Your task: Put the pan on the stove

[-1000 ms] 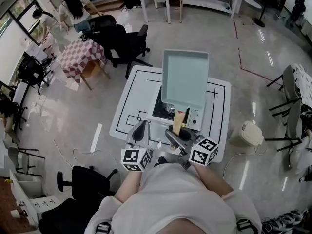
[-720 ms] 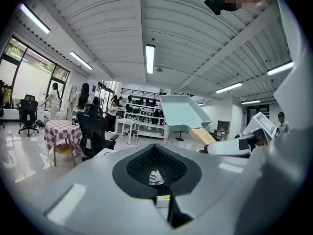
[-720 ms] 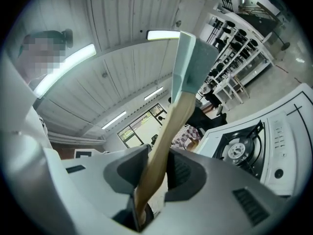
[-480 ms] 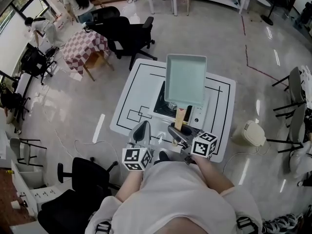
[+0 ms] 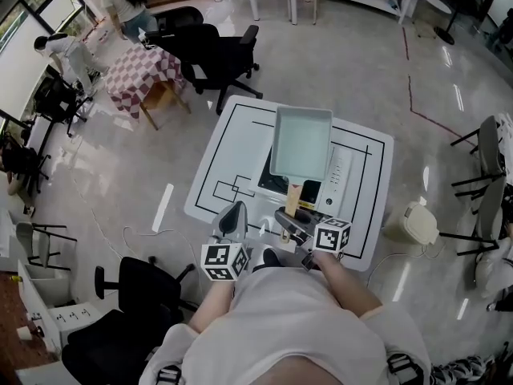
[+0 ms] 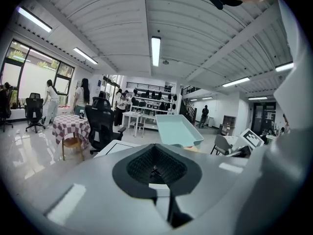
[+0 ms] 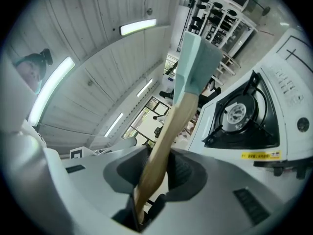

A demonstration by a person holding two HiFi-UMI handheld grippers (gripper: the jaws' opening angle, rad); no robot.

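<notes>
Pointing left gripper (image 6: 156,169) ahead, jaws pressed together on nothing; catching pale green pan (image 6: 178,130) hanging beyond; showing black chair (image 6: 100,126) at left.

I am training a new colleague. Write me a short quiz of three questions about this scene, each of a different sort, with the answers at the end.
1. True or false: the pan already rests on the stove.
2. Which one holds the pan's wooden handle? A) the left gripper B) the right gripper C) neither
3. Fill in: the stove stands on a white ____ with black lines.

Key
1. False: the pan is held in the air and the burner is bare.
2. B: its jaws are closed on the handle. The left gripper's jaws are together and hold nothing.
3. table
</notes>
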